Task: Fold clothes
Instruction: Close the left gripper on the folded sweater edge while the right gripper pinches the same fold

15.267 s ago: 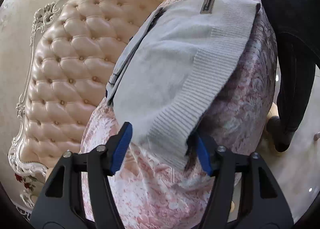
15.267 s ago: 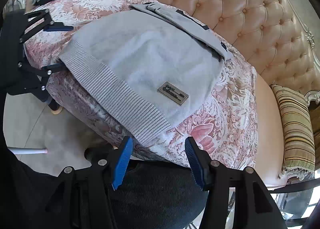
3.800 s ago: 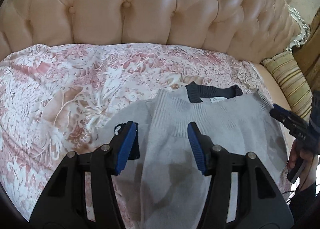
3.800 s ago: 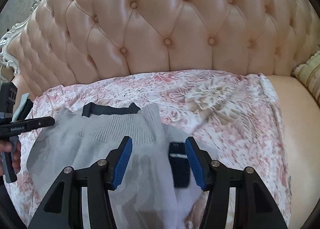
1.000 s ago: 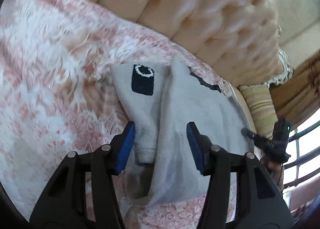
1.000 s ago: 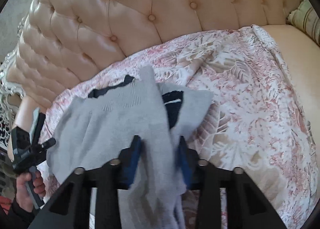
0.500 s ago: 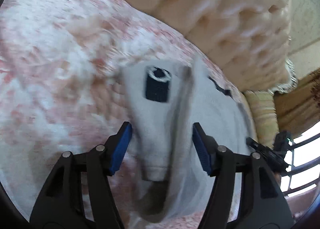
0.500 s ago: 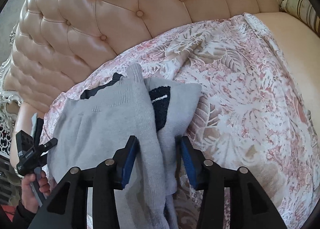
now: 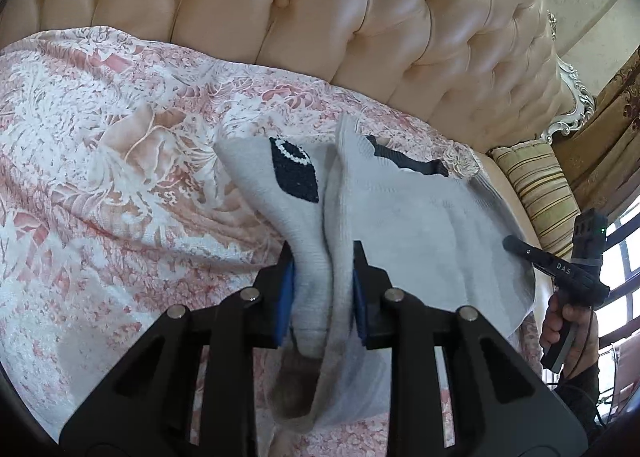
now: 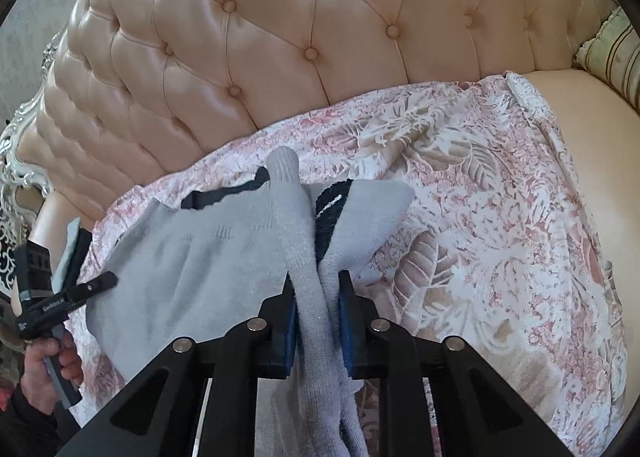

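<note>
A grey knit sweater (image 9: 420,217) with a dark collar lies on the pink floral cover (image 9: 100,177), its sleeve folded in so that the dark cuff (image 9: 296,173) shows. My left gripper (image 9: 322,257) is closing, and its blue pads pinch a bunched fold of the sweater's left side. In the right wrist view the sweater (image 10: 200,257) spreads to the left, and my right gripper (image 10: 317,285) is closing on a bunched fold of its right side beside the dark cuff (image 10: 330,213). Each view shows the other gripper at the sweater's far edge: the right gripper (image 9: 560,269) and the left gripper (image 10: 68,297).
A tufted beige leather back (image 9: 360,37) rises just behind the cover. A striped cushion (image 9: 540,193) leans at the right end, with a curtain and a window beyond it. A person's hand (image 10: 44,361) holds the left gripper's handle. Bare beige seat (image 10: 580,105) lies right of the cover.
Both grippers' jaws have narrowed from wide apart onto bunched folds of the sweater. The left view has rolled, and the sweater's edges are drawn up between the pads.
</note>
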The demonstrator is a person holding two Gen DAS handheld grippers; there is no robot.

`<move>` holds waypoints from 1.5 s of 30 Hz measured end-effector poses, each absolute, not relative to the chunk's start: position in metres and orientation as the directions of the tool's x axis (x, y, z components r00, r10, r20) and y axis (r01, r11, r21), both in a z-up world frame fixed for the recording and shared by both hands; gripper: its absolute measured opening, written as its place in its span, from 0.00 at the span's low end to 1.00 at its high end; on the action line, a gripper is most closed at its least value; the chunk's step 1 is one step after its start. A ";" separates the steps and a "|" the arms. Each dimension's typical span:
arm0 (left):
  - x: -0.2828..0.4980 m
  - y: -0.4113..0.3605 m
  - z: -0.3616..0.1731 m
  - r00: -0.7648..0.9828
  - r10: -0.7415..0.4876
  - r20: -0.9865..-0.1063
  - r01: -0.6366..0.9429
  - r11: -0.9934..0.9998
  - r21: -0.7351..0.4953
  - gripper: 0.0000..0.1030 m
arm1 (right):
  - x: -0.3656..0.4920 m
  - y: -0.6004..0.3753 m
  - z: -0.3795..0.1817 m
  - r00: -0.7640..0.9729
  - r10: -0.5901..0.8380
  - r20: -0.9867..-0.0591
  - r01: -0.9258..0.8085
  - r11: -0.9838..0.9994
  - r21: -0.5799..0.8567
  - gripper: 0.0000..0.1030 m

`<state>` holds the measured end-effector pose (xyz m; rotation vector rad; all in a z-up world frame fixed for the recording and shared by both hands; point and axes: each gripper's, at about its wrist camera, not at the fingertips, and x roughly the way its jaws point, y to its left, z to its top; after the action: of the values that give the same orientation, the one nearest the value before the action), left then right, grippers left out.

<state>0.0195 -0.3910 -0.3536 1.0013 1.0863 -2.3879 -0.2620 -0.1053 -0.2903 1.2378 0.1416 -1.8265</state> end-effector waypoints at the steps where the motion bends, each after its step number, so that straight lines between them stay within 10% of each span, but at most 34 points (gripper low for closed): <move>1: 0.020 -0.391 -0.355 -0.697 -0.007 -0.717 0.551 -0.644 -0.530 0.27 | -0.262 -0.106 -0.290 -0.096 -0.604 -0.791 0.722 -0.589 0.362 0.17; 13: 0.018 -0.410 -0.377 -0.675 0.030 -0.737 0.595 -0.569 -0.568 0.54 | -0.269 -0.108 -0.311 -0.102 -0.523 -0.846 0.681 -0.657 0.324 0.50; 17: 0.011 -0.402 -0.362 -0.641 -0.012 -0.767 0.588 -0.650 -0.481 0.24 | -0.264 -0.113 -0.304 -0.114 -0.560 -0.820 0.709 -0.624 0.328 0.17; 29: 0.023 -0.393 -0.303 -0.703 -0.045 -0.710 0.558 -0.655 -0.510 0.14 | -0.257 -0.110 -0.251 -0.154 -0.678 -0.719 0.729 -0.569 0.381 0.15; 40: 0.017 -0.396 -0.338 -0.655 -0.014 -0.755 0.599 -0.619 -0.508 0.17 | -0.266 -0.109 -0.273 -0.152 -0.618 -0.771 0.703 -0.616 0.355 0.15; 45: 0.019 -0.409 -0.358 -0.657 0.037 -0.753 0.599 -0.581 -0.551 0.50 | -0.271 -0.111 -0.292 -0.127 -0.569 -0.813 0.688 -0.640 0.340 0.19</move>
<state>0.0193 -0.4088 -0.3581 1.0643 1.1990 -2.2850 -0.2706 -0.1112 -0.2918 1.2784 0.1471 -1.8760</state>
